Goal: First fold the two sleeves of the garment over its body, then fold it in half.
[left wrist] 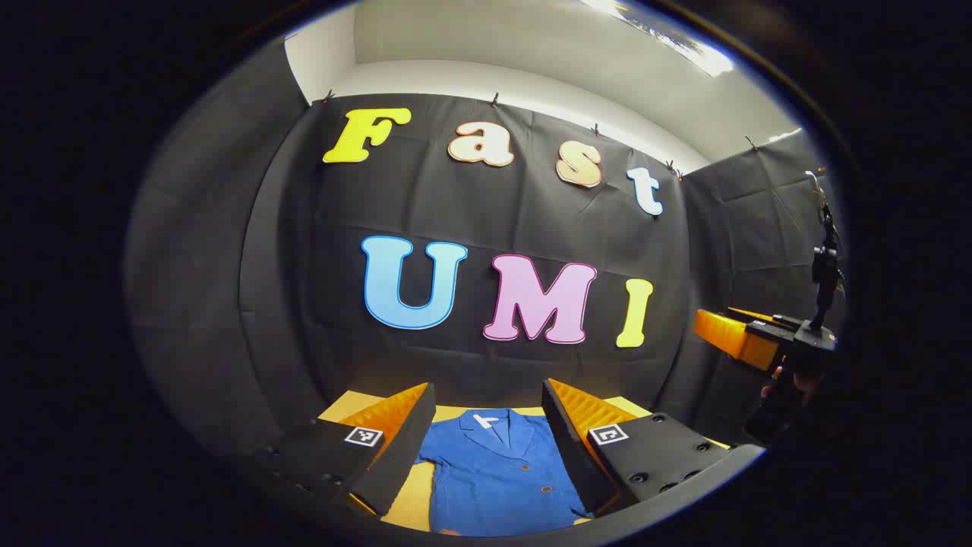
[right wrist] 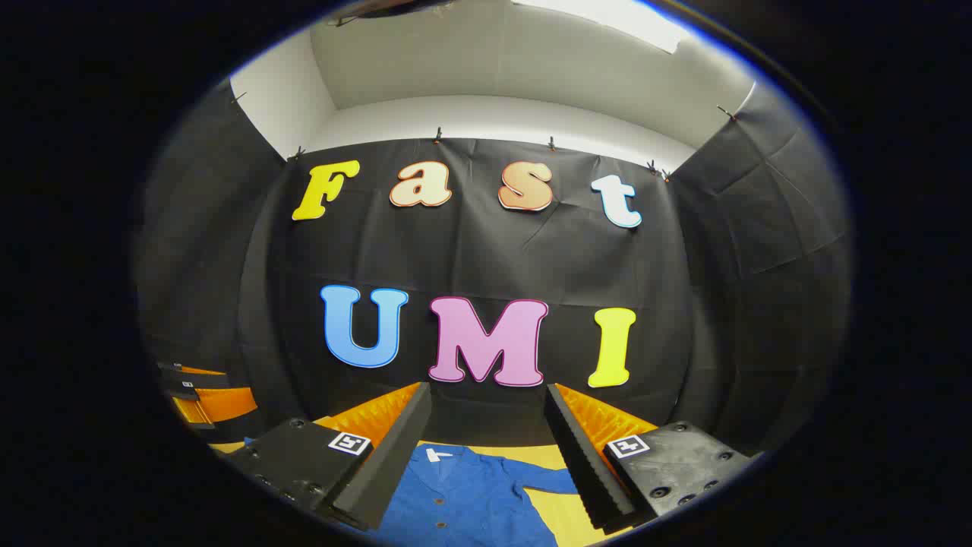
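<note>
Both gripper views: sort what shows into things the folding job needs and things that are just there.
Needed for the job:
- blue garment, lying flat, sleeves not yet folded
- left gripper, fingers apart above it
- right gripper, fingers apart

Just there:
- yellow table under the garment
- black cloth wall
- white ceiling

Shirt (left wrist: pixel 497 475): solid blue, dark buttons, white neck tag at 12 o'clock. Worktop (left wrist: pixel 410 497): yellow. Left hand-held gripper (left wrist: pixel 486 425) and right hand-held gripper (right wrist: pixel 486 429): black bodies, orange ribbed inner pads, black-and-white square markers.
</note>
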`<state>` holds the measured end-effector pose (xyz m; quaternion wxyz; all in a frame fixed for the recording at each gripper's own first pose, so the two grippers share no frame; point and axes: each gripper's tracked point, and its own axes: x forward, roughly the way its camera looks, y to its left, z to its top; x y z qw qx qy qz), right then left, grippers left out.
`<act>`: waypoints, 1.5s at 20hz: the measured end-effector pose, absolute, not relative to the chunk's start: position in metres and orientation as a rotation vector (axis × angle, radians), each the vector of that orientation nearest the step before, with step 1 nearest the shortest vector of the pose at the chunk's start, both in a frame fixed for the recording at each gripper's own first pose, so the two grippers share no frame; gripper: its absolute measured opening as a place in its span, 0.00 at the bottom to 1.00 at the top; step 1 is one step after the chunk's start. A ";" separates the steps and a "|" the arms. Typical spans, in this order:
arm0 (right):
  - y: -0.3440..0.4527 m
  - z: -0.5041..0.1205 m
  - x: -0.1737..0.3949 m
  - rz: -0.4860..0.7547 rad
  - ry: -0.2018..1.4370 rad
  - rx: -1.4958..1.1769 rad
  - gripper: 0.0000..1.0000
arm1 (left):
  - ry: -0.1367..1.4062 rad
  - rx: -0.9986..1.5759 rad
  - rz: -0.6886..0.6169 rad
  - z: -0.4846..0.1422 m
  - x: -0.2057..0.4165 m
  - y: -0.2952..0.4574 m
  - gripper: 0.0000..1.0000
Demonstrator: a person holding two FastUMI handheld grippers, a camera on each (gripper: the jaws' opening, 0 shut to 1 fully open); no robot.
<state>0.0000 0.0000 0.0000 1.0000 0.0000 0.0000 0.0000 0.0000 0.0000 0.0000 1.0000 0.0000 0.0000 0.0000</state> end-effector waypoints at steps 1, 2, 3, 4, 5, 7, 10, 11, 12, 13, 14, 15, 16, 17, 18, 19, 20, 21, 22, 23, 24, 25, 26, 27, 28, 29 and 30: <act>-0.003 0.001 0.000 -0.007 0.000 -0.004 0.97 | -0.007 -0.006 0.002 0.002 -0.001 0.001 0.81; -0.004 0.002 -0.001 -0.011 0.001 -0.005 0.97 | -0.011 -0.009 0.003 0.001 -0.003 0.002 0.81; -0.004 0.003 -0.002 -0.009 -0.001 -0.003 0.97 | -0.010 -0.010 0.002 0.001 -0.002 0.002 0.81; -0.002 0.005 -0.004 -0.008 -0.004 -0.004 0.97 | -0.004 -0.002 0.004 0.000 -0.003 0.001 0.81; -0.002 0.005 -0.007 -0.006 -0.004 -0.007 0.96 | -0.002 0.009 0.004 0.001 -0.005 0.000 0.81; 0.004 0.005 -0.011 0.007 0.000 -0.011 0.96 | -0.009 0.010 -0.010 0.005 -0.008 -0.007 0.81; 0.013 0.006 -0.017 0.027 0.004 -0.010 0.96 | -0.008 0.024 -0.022 0.004 -0.018 -0.012 0.81; 0.015 0.006 -0.019 0.032 0.006 -0.007 0.96 | -0.006 0.035 -0.019 0.004 -0.022 -0.011 0.81; 0.018 0.006 -0.020 0.036 0.007 -0.006 0.96 | -0.003 0.046 -0.016 0.003 -0.026 -0.009 0.81; 0.021 0.008 -0.021 0.039 0.005 -0.008 0.96 | -0.001 0.054 -0.014 0.003 -0.029 -0.008 0.81; 0.023 0.009 -0.022 0.043 0.003 -0.012 0.96 | -0.001 0.059 -0.009 0.002 -0.032 -0.006 0.81; 0.025 0.009 -0.024 0.048 0.001 -0.014 0.96 | -0.003 0.060 -0.001 0.003 -0.035 -0.004 0.81; 0.027 0.008 -0.026 0.054 0.004 -0.013 0.96 | -0.002 0.057 0.006 0.003 -0.037 -0.001 0.81; 0.027 0.005 -0.027 0.055 0.012 -0.003 0.94 | -0.001 0.050 0.012 0.003 -0.039 0.000 0.81; 0.027 0.002 -0.028 0.053 0.026 0.014 0.94 | 0.001 0.043 0.017 0.002 -0.041 0.002 0.81; 0.026 0.000 -0.030 0.048 0.037 0.032 0.94 | 0.004 0.039 0.025 0.001 -0.042 0.004 0.81; 0.023 -0.003 -0.031 0.039 0.044 0.045 0.96 | 0.006 0.037 0.038 0.000 -0.043 0.007 0.81; 0.021 -0.003 -0.030 0.031 0.049 0.050 0.97 | 0.011 0.029 0.054 0.000 -0.044 0.011 0.81; 0.019 -0.004 -0.029 0.026 0.051 0.048 0.96 | 0.015 0.018 0.065 -0.001 -0.043 0.013 0.81; 0.016 -0.006 -0.031 0.023 0.052 0.039 0.96 | 0.019 0.009 0.071 -0.002 -0.043 0.014 0.81; 0.015 -0.008 -0.030 0.023 0.053 0.027 0.96 | 0.024 0.003 0.075 -0.005 -0.043 0.013 0.81; 0.016 -0.012 -0.029 0.027 0.060 0.015 0.96 | 0.029 -0.001 0.079 -0.007 -0.042 0.013 0.81; 0.014 -0.019 -0.028 0.028 0.071 0.011 0.96 | 0.034 -0.005 0.080 -0.010 -0.041 0.012 0.81; 0.014 -0.026 -0.027 0.033 0.089 0.016 0.96 | 0.035 -0.011 0.079 -0.011 -0.040 0.009 0.81; 0.015 -0.032 -0.026 0.039 0.107 0.023 0.94 | 0.034 -0.017 0.077 -0.010 -0.039 0.007 0.81; 0.013 -0.037 -0.024 0.043 0.122 0.027 0.96 | 0.031 -0.018 0.078 -0.010 -0.036 0.006 0.81; 0.011 -0.041 -0.023 0.048 0.130 0.026 0.97 | 0.030 -0.017 0.079 -0.011 -0.033 0.004 0.81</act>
